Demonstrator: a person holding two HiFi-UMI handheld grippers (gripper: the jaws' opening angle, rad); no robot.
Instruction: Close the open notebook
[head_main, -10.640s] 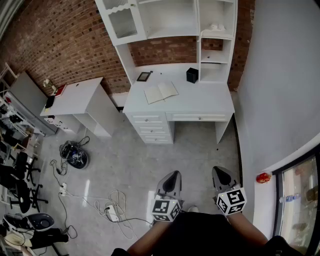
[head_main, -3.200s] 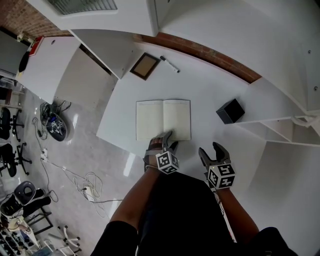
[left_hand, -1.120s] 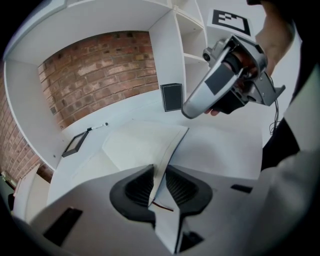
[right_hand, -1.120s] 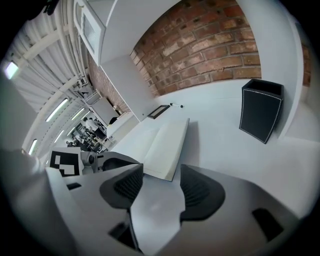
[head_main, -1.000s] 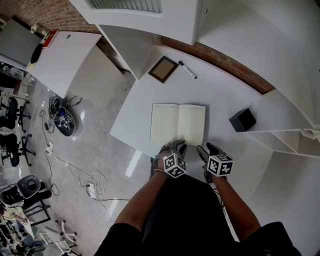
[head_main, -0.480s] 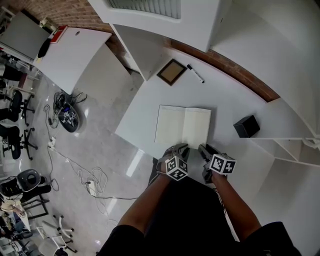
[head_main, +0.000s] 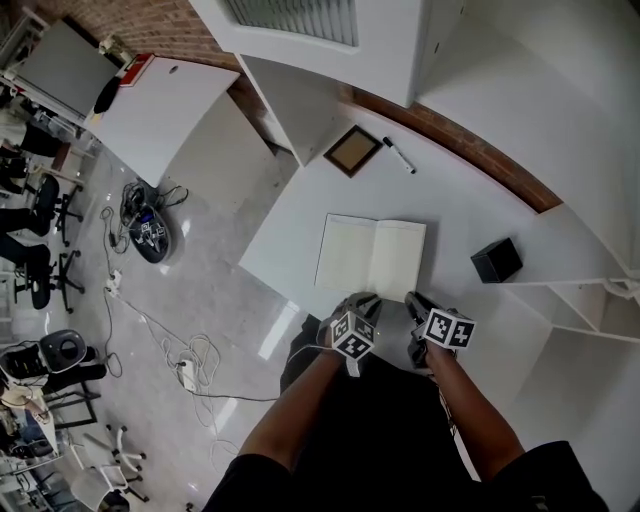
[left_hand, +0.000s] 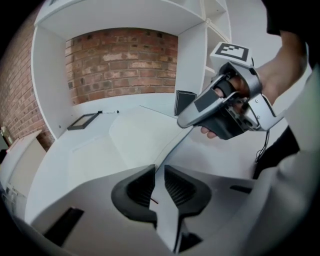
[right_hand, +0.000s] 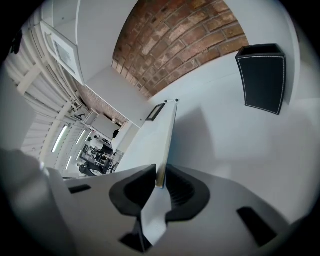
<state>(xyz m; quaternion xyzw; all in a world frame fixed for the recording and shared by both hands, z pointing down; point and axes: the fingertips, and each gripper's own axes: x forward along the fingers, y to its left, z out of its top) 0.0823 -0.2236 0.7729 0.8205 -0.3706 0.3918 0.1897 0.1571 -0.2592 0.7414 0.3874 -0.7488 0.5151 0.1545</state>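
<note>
1. Head view: the open notebook (head_main: 372, 258) lies flat on the white desk (head_main: 290, 245), with its pale pages facing up and its near edge by the desk's front edge. The left gripper (head_main: 362, 299) meets that near edge about the middle, at the fold. The right gripper (head_main: 413, 299) meets it at the near right corner. The two grippers sit just beside each other. A dark picture frame (head_main: 353, 151) and a marker (head_main: 399, 155) lie further back, well apart from the notebook. A black box (head_main: 496, 260) stands off to the notebook's right. Cables (head_main: 190, 365) trail over the grey floor on the left.

2. Left gripper view: the jaws have just been closing and now stand almost together. They pinch the thin near edge of the notebook, which passes between the ribbed pads. From there a pale edge runs up and to the right to the tip of the right gripper, which a hand (left_hand: 239, 90) holds. Behind are the frame, the marker, the black box and a brick wall (left_hand: 122, 65).

3. Right gripper view: the jaws have just been closing, from wide apart to nearly together. They now clamp the notebook's right-hand leaf, which shows edge-on as a thin strip rising straight out from between the pads. The black box stands at the upper right, apart from the notebook, and the frame lies beyond the far end of the strip.
</note>
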